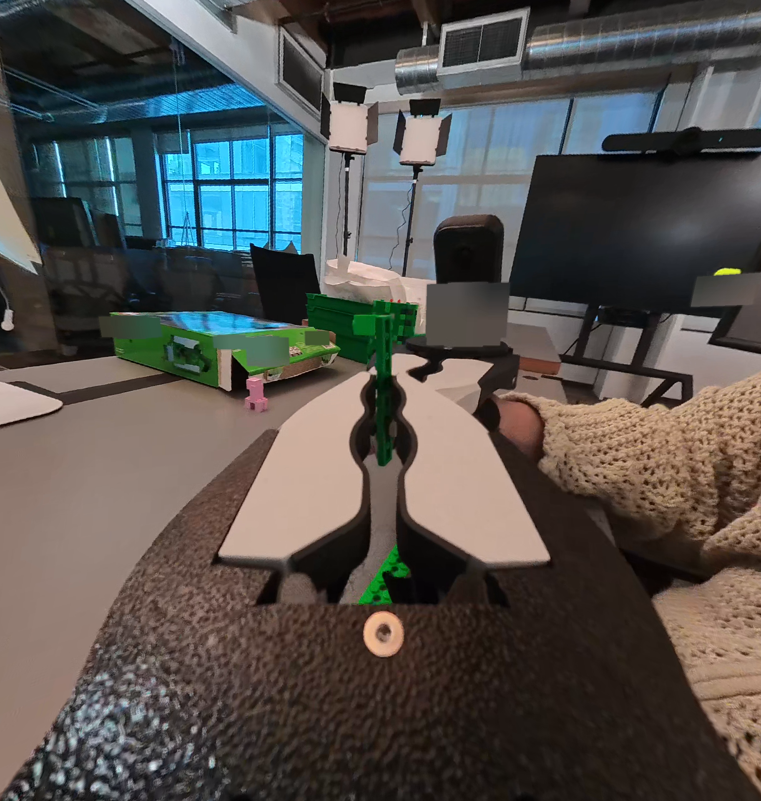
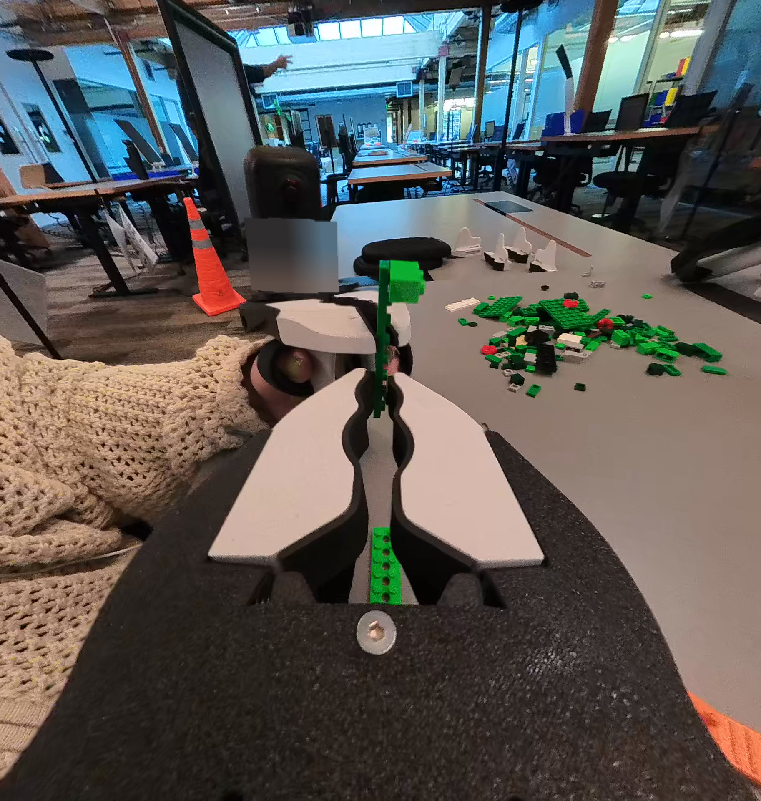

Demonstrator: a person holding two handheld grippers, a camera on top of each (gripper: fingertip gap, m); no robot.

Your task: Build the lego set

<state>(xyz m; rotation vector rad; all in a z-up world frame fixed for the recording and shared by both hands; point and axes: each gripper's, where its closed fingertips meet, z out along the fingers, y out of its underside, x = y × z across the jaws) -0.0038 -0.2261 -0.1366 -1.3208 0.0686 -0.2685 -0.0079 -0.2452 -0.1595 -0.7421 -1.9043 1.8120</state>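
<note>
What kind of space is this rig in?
Likely an open-plan office doubling as a recording setup: rows of desks, a large dark screen on a stand, two studio light panels behind the table.

Right gripper [image 2: 380,385] fingers closed on the edge of an upright green plate [image 2: 382,346]; brighter green brick [image 2: 406,281] attached at top. Left gripper [image 2: 339,329] clamps the plate from opposite. Loose brick pile [image 2: 586,338] on grey table [image 2: 586,498], right.
</note>
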